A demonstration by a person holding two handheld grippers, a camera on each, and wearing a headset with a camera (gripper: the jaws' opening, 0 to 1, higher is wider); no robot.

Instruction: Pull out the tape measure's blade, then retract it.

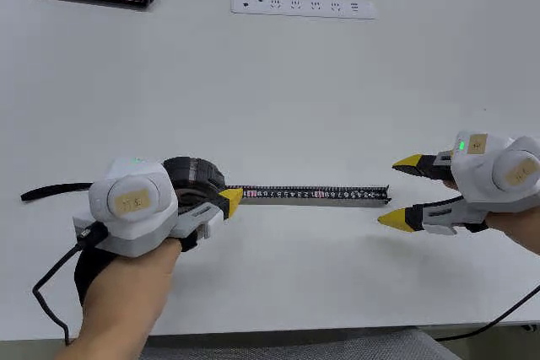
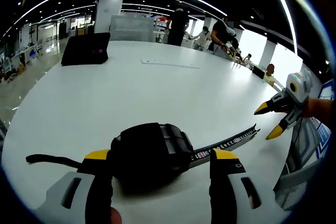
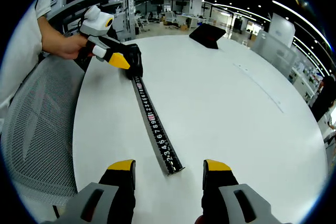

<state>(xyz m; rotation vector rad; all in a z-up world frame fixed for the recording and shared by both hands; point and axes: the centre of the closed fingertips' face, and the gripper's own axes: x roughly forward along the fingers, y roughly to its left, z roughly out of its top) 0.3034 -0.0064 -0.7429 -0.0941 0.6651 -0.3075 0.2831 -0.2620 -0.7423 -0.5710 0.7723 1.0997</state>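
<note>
Left hand-held gripper [image 2: 161,156] clamps the tape measure [image 1: 194,176]. Blade [image 3: 155,127] shows numerals 2–9; right hand-held gripper [image 1: 401,190] gapes open beside its tip.

The left gripper [image 2: 160,156] has its jaws on either side of the black tape measure [image 2: 152,148] on the white table [image 2: 157,87]. The blade [image 2: 231,141] runs right and ends near the right gripper [image 2: 268,123], whose jaws are spread. A strap [image 2: 52,159] lies to the left. A tablet [image 2: 86,49] and a power strip [image 2: 168,63] sit farther off.
</note>
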